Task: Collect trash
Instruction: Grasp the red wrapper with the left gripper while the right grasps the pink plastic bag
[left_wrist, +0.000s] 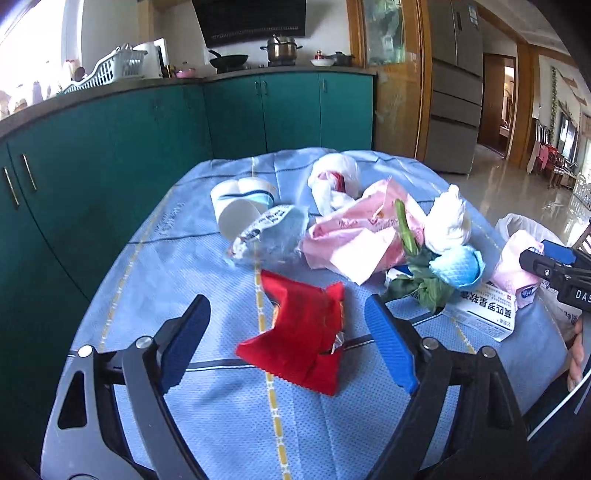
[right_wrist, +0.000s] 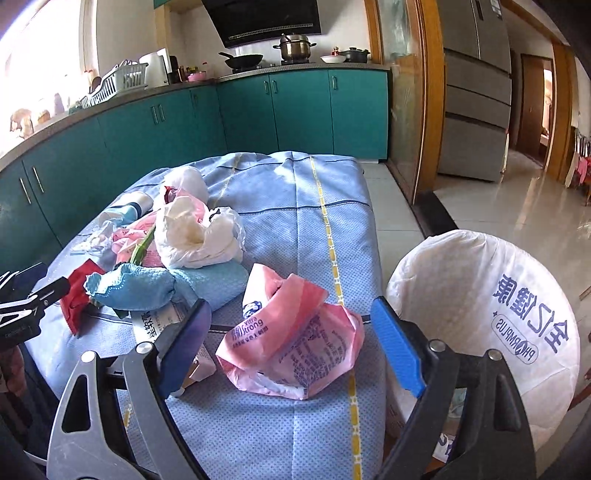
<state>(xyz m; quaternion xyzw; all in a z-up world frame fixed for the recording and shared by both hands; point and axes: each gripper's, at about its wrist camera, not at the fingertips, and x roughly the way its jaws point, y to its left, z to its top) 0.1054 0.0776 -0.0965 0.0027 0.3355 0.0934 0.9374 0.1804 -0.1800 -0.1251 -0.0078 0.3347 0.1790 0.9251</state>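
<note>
The left gripper (left_wrist: 288, 332) hangs with jaws spread wide and empty around the red wrapper (left_wrist: 295, 332), and the right gripper (right_wrist: 291, 332) likewise straddles the pink tissue pack (right_wrist: 291, 336), neither pressing yet. To do this well, I judge each should sink until its pads flank the crumpled film, then pinch low. Trash litters the blue-clothed desk (right_wrist: 295, 206); the lined bin (right_wrist: 480, 302) waits at three o'clock, teal kitchen cabinets (left_wrist: 258, 110) at twelve.
</note>
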